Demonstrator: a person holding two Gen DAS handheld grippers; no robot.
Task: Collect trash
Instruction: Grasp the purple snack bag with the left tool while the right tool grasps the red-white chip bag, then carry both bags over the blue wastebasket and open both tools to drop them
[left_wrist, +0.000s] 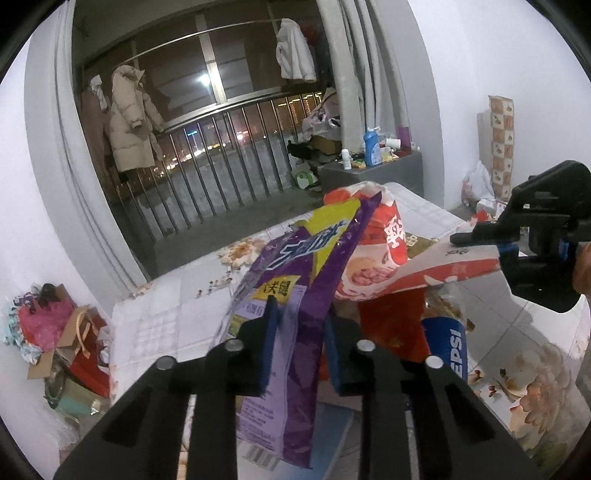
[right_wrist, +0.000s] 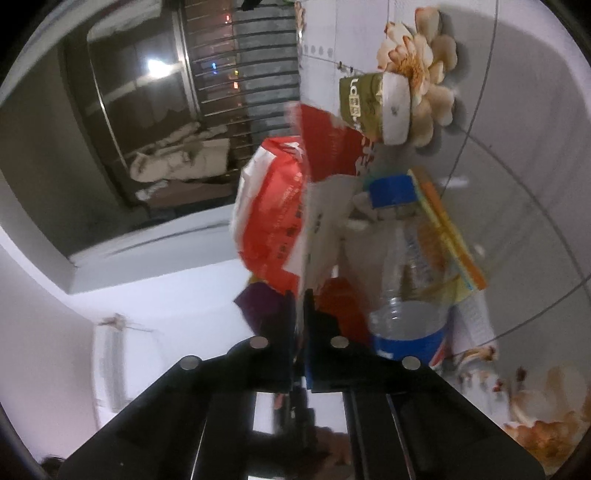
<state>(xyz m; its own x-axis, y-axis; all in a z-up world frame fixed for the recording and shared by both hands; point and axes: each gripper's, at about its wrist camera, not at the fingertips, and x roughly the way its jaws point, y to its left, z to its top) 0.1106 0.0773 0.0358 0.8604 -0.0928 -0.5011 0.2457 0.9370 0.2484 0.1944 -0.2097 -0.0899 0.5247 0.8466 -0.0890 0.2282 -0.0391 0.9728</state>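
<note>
Two wrappers pinched at once above a flowered bedsheet strewn with litter. Left gripper clamped on the purple snack bag, pads pressing either side of its lower half, bag standing roughly upright with its long axis running up and away from the fingers, its free top leaning toward the red-and-white bag. Right gripper drawn fully together on the torn edge of the red-and-white snack bag, seen rolled onto its side in its own view; in the left view reaching in from the right edge, tip nipping that bag's flap. Bag's bulk stretching straight out ahead of the right fingers, overlapping the purple one at the top, so both likely to tug on each other if pulled apart carelessly. Still lying on the sheet just under and right of the held pieces: a clear Pepsi bottle on its side, a green-labelled cup farther off, a yellow-and-orange packet beside the bottle, nearer the right hand than the left. No bin or sack identifiable in either view, so drop-off direction impossible to judge. Probable stage: early pickup, most litter not yet gathered.
</note>
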